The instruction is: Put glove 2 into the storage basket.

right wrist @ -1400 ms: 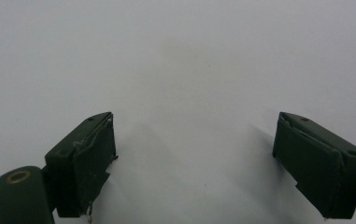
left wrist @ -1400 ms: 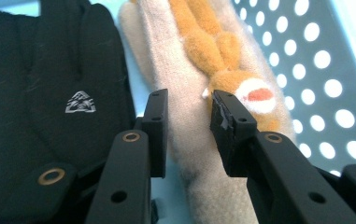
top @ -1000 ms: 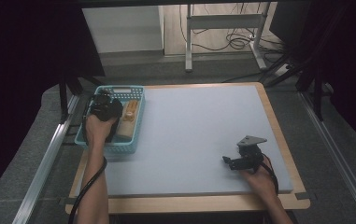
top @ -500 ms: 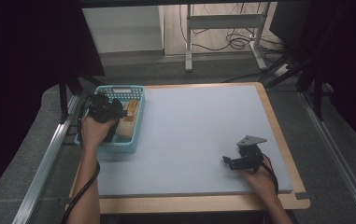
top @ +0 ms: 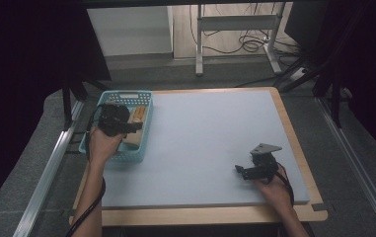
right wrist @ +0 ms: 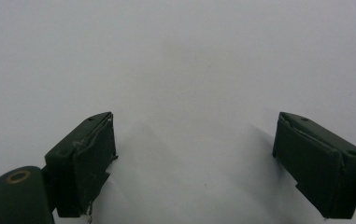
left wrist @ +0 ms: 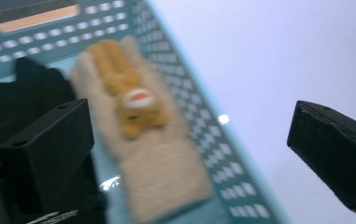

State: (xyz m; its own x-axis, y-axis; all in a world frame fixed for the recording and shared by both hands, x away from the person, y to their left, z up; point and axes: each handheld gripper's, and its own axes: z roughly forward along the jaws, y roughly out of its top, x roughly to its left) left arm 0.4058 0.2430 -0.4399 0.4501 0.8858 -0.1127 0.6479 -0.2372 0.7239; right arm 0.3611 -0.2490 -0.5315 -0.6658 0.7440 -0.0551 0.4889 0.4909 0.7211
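Observation:
A teal slotted basket (top: 121, 157) stands at the left edge of the pale blue mat (top: 215, 133). In it lies a beige knitted piece (top: 136, 118) with an orange animal figure on it (left wrist: 133, 100). My left gripper (top: 114, 118) hovers over the basket; its jaws have just been opening and now stand wide open. In the left gripper view (left wrist: 189, 121) the beige piece lies loose below the jaws, untouched. My right gripper (top: 257, 165) rests near the mat's front right, open, with only bare mat between its jaws (right wrist: 194, 130).
A dark, cloth-like thing (left wrist: 31, 88) lies in the basket beside the beige piece. The mat sits on a wooden table (top: 294, 123). A metal rail (top: 52, 163) runs along the left, and a desk frame with cables (top: 235, 39) stands behind.
My left hand has drawn back a little toward the near side over the basket, and more of the beige piece now shows. The right hand has stayed in place.

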